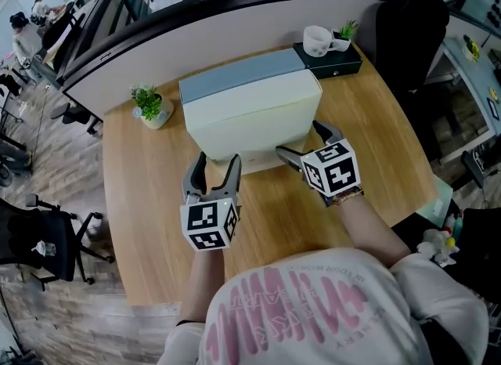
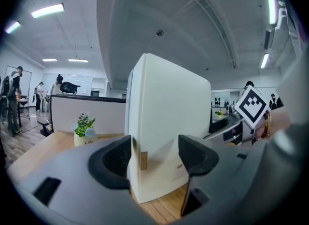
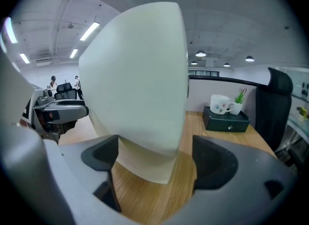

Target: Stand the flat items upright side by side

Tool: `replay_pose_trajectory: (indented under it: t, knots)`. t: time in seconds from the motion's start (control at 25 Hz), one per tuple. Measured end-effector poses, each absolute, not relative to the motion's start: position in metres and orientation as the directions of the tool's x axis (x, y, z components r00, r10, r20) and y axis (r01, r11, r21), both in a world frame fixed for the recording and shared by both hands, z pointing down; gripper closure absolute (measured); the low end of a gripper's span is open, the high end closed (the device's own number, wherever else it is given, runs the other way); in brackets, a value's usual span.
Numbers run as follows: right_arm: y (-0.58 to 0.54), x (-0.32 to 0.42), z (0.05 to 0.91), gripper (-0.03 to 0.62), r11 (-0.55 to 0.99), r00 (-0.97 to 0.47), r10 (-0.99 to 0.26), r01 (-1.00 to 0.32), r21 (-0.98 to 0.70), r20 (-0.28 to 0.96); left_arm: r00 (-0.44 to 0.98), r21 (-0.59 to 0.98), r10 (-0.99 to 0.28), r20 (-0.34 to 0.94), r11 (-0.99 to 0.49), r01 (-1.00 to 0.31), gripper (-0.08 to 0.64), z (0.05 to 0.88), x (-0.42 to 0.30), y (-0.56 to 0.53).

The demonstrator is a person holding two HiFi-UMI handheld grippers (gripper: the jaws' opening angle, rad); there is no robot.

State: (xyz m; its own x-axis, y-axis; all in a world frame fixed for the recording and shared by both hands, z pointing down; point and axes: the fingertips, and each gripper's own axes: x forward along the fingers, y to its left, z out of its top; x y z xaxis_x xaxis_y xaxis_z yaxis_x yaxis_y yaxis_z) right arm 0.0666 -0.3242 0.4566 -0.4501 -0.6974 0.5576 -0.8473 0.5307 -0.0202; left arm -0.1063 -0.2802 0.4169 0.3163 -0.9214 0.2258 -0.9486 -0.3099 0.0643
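Our left gripper [image 1: 212, 174] has its jaws apart around the near left corner of the cream box [image 1: 250, 117]. Our right gripper [image 1: 307, 141], also unclamped, straddles its right end. The box stands mid-table [image 1: 141, 199], just before a blue-grey box [image 1: 235, 75].

Grey left tongs [image 1: 219, 157], right tongs [image 1: 298, 138]; white shirt [image 1: 329, 277], pink lettering [image 1: 266, 308].

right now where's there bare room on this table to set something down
Bare wood lies front left, between the potted plant and the left gripper, and on the right, between the right gripper and the table edge, in front of the dark box. The middle is crowded: the cream box with both grippers at it.
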Motion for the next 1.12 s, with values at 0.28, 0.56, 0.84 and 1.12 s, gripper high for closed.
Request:
replay_pose_trajectory:
  t: [0.28, 0.56, 0.84, 1.12]
  knots:
    - [-0.313, 0.07, 0.45, 0.114, 0.479, -0.425, -0.728, -0.877, -0.045, 0.537, 0.353, 0.121, -0.909, 0.222, -0.333, -0.935, 0.273, 0.412, -0.11, -0.268]
    - [-0.288, 0.08, 0.449, 0.147, 0.351, -0.426, -0.755, -0.905, -0.242, 0.499, 0.357, 0.183, -0.911, 0.208, -0.322, -0.929, 0.297, 0.403, -0.122, -0.248]
    - [-0.253, 0.091, 0.473, 0.412, 0.207, -0.455, -0.746, -0.852, -0.48, 0.486, 0.42, 0.256, -0.872, 0.251, -0.359, -0.898, 0.348, 0.417, -0.098, -0.223]
    - [-0.237, 0.079, 0.463, 0.579, 0.187, -0.549, -0.765, -0.689, -0.7, 0.337, 0.411, 0.355, -0.88, 0.237, -0.316, -0.88, 0.49, 0.415, -0.081, -0.203]
